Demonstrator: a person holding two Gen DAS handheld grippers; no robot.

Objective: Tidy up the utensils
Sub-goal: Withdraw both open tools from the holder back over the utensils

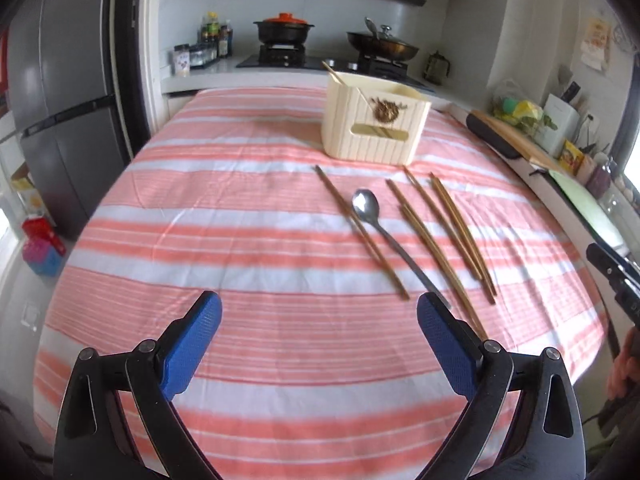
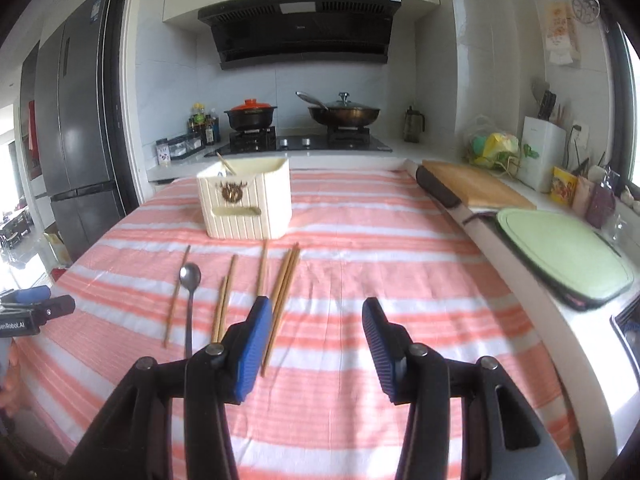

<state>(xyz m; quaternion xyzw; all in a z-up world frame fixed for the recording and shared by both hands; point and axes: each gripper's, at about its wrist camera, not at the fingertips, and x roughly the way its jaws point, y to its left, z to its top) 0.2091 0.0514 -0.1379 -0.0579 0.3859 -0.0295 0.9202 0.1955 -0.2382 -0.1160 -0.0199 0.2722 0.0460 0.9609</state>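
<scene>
Nearest the viewer, two handheld grippers hover above a table covered in a pink and white striped cloth (image 1: pixel 248 216). The left gripper (image 1: pixel 319 312) has its blue-padded fingers spread wide with nothing between them. The right gripper (image 2: pixel 316 320) is likewise spread apart and empty, its left finger just in front of the near ends of some chopsticks. Beyond the fingers, loose utensils lie side by side on the cloth: a metal spoon (image 2: pixel 189 280) with its bowl pointing away, a single wooden chopstick (image 2: pixel 176 296) just to its left, and several more chopsticks (image 2: pixel 282 280) to its right, some lying as close pairs. Farther back, near the middle of the table and apart from the utensils, stands a cream ribbed utensil holder (image 2: pixel 250 204), with one chopstick (image 2: pixel 225 163) already poking out of its top. Behind the table is a kitchen counter with a stove (image 2: pixel 298 142) and two pots. Sorting seems barely begun, since nearly everything remains on the cloth. The next move likely calls for lowering one gripper onto a chopstick or the spoon handle, closing squarely across it, and carrying it to the holder; thin sticks lying flat on soft cloth may slip or roll.
</scene>
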